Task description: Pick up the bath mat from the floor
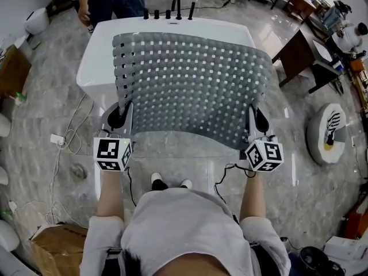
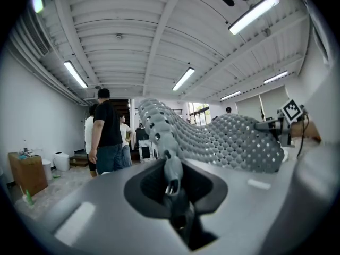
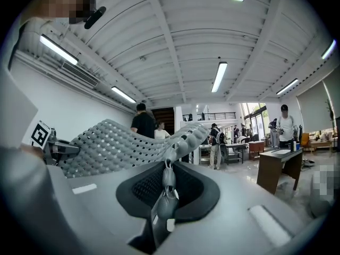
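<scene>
So the bath mat is already off the floor, stretched out in the air between both grippers and hanging over the white bathtub. The left hand-held gripper is clamped on the mat's near left corner, and the right hand-held gripper is pinching the near right corner.

My worry is that each one bites only a thin strip of edge (and this thing looks floppy and rubbery). If one corner slides out, the whole mat probably swings down sideways. The far edge could also snag on the taps if it droops.

The mat covers most of the tub's inside. I can't tell how deep the edge sits in either pair of jaws.
</scene>
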